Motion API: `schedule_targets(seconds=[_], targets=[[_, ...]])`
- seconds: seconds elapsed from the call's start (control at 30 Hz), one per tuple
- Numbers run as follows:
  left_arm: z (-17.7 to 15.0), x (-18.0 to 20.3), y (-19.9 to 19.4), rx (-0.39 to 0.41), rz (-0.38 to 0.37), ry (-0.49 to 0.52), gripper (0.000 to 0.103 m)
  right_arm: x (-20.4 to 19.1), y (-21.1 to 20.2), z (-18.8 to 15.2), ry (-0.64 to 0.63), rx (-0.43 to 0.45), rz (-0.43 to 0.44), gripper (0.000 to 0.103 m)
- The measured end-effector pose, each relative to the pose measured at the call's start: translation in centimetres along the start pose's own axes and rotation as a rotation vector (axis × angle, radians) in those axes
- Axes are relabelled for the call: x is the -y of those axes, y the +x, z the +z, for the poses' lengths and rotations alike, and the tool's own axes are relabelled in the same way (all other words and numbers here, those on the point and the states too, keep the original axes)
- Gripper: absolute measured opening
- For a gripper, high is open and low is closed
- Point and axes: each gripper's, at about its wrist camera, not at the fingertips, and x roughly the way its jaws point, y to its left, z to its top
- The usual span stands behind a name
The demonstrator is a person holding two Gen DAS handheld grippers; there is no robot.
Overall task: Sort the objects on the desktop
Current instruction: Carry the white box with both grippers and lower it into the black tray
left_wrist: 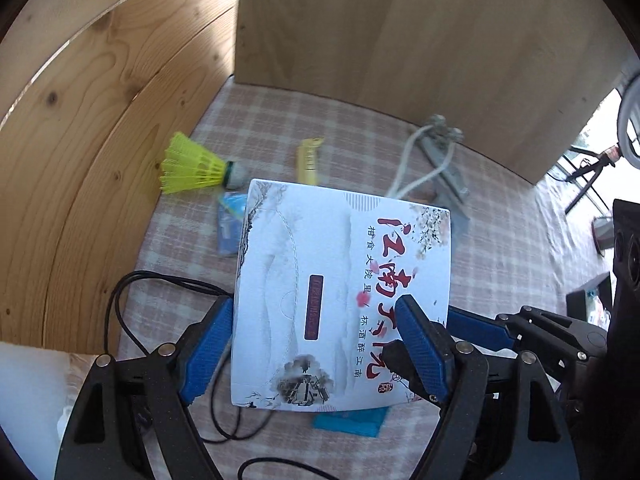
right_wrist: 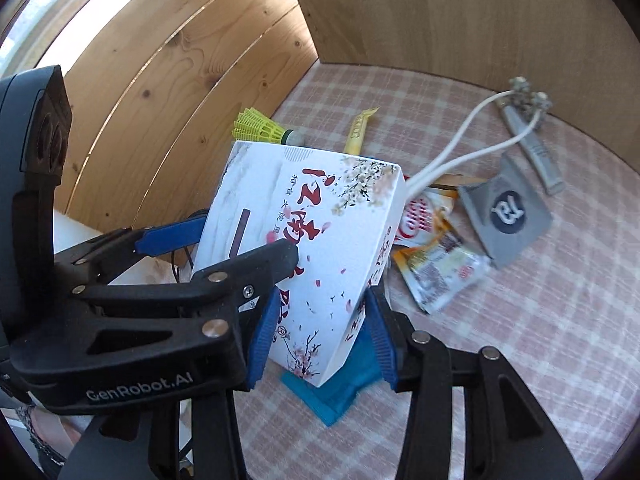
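- Left gripper [left_wrist: 316, 304]: I have it pinching the tissue box [left_wrist: 340, 264], one blue pad against the box's long edge and the other finger lying over the printed top face.
- Right gripper [right_wrist: 322, 312]: its pads flank the near lower corner of the box and seem to touch it. I cannot tell whether they press.
- Tissue box: it is tilted and raised off the surface [left_wrist: 500, 240], between both grippers, above a blue packet [right_wrist: 344, 376].
- Step in hand, as I judge it: carrying the box clear of the clutter. I should firm up the right grip before moving on, since a corner hold on smooth card may slip.
- Handling: the card walls will likely dent, so I should press lightly and keep both hands moving together.
- Nearby hazards: the black cable [left_wrist: 128, 312] beside my left finger and the snack packets [right_wrist: 440, 268] just beside the box could snag.
- Further out: a yellow shuttlecock [left_wrist: 192, 164] lies near the wooden wall [left_wrist: 80, 140].
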Motion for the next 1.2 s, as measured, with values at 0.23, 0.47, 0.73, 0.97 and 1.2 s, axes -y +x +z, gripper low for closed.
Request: schedule_targets(seconds=[0.23,0.47,0.73,0.97,1.2], targets=[[-2.4,8.4,-2.5,0.025,-0.012,0.098,0.08,4.4,-4.4,-3.6,0.04,0.052,-0.034,0.044],[-4.4,17.4,-3.3,0.036,-0.047,0.205,0.08,10.2,-9.9,-8.8,0.127,0.11,-0.072,0.044],[-7.6,28.9,-3.5,0.031,-0.11,0.357,0.08,17.6,-16.8,-15.0,0.24,0.169,-0.141,0.044],[-11.5,39.2,-3.6,0.017,-0.179,0.488,0.08,23.6,-22.6,-21.3,0.345,0.208,-0.2,0.044],[-15.4,49.4,-3.7,-0.006,-0.243,0.625,0.08,29.7,-28.3,-28.0,0.466,0.256,-0.261,0.044]])
